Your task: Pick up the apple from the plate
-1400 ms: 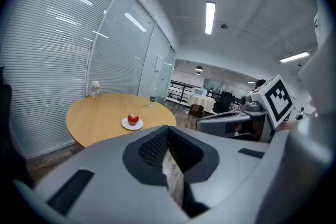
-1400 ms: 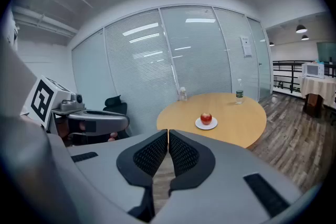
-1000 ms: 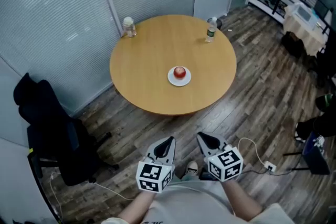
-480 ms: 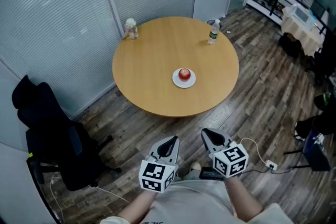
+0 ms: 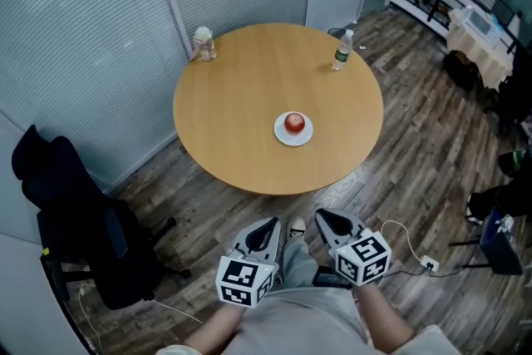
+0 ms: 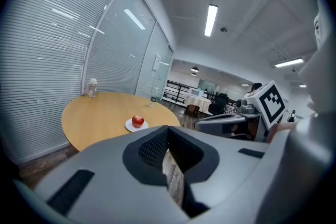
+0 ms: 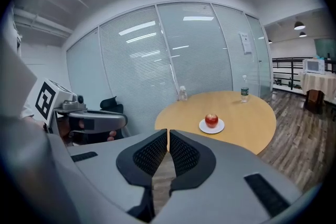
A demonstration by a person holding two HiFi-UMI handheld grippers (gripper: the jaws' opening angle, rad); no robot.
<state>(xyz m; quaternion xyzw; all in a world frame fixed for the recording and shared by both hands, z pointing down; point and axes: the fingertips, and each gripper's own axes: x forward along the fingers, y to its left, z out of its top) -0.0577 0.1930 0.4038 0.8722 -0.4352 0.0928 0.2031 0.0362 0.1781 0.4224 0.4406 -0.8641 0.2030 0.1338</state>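
- Nearest, the grey plastic left tool [image 5: 268,226] and right tool [image 5: 326,220], with ribbed black pads, are both closed and empty above the grey wood-plank floor [image 5: 399,170].
- The smooth round tan wooden counter [image 5: 241,96] lies ahead, with open floor between.
- The glossy red apple [image 5: 294,122] sits on a small white round plate [image 5: 282,136], mid-counter.

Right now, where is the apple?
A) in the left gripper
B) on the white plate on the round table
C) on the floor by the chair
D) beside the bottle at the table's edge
B: the apple sits on the plate near the middle of the table.
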